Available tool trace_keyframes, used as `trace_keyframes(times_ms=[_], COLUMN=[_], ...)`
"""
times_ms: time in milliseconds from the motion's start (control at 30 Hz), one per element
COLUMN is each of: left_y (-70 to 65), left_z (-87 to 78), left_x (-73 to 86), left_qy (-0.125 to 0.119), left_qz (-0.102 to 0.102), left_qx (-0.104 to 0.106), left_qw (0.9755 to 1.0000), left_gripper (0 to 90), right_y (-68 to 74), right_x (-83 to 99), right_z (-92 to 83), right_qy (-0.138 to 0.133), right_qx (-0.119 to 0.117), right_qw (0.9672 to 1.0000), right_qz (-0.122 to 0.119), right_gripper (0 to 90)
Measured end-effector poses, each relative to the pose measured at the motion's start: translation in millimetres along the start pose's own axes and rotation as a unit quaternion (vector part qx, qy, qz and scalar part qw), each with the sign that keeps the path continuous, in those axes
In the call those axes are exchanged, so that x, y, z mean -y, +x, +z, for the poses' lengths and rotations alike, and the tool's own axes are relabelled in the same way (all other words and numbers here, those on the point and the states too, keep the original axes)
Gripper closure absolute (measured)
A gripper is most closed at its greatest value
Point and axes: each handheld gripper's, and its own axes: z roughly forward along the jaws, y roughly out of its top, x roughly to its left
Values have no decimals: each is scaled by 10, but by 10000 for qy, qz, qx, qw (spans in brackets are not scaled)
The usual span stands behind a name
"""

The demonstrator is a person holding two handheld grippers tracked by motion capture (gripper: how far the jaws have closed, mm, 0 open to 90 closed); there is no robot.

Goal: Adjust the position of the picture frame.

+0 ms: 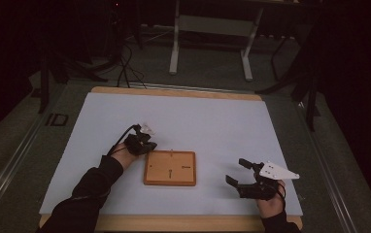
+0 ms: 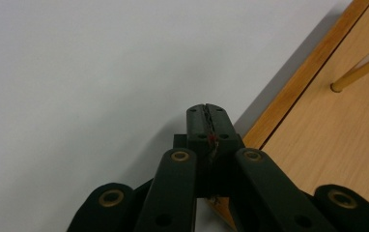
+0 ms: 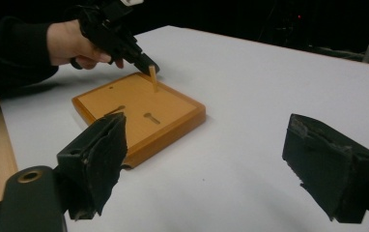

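Closed jaws of the left gripper hover beside a thin wooden peg standing on the flat orange-brown wooden board just below; a careless nudge could topple it, while the right gripper gapes empty.

Square wooden board lying flat on the white surface, keyhole slots on top, with a thin wooden peg standing upright near its corner.

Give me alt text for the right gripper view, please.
Two open black jaws of the right gripper frame a white table holding a square wooden board. Beyond it, the left gripper sits at the board's far edge beside an upright wooden peg.
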Motion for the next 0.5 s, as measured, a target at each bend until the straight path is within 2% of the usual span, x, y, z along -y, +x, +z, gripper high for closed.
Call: trace_keyframes(times_ms=[267, 500], left_y=[-8, 9], left_z=[-28, -67], left_x=[67, 82], left_qy=[22, -236], left_qz=[-11, -101], left_qx=[129, 214], left_qw=[9999, 9994], left_gripper=[900, 895], right_y=[15, 2], right_x=[0, 7], right_z=[23, 29], right_qy=[49, 66], right_qx=[-41, -75], right_qw=[10000, 9999], right_qz=[-6, 22], right_gripper=[155, 155])
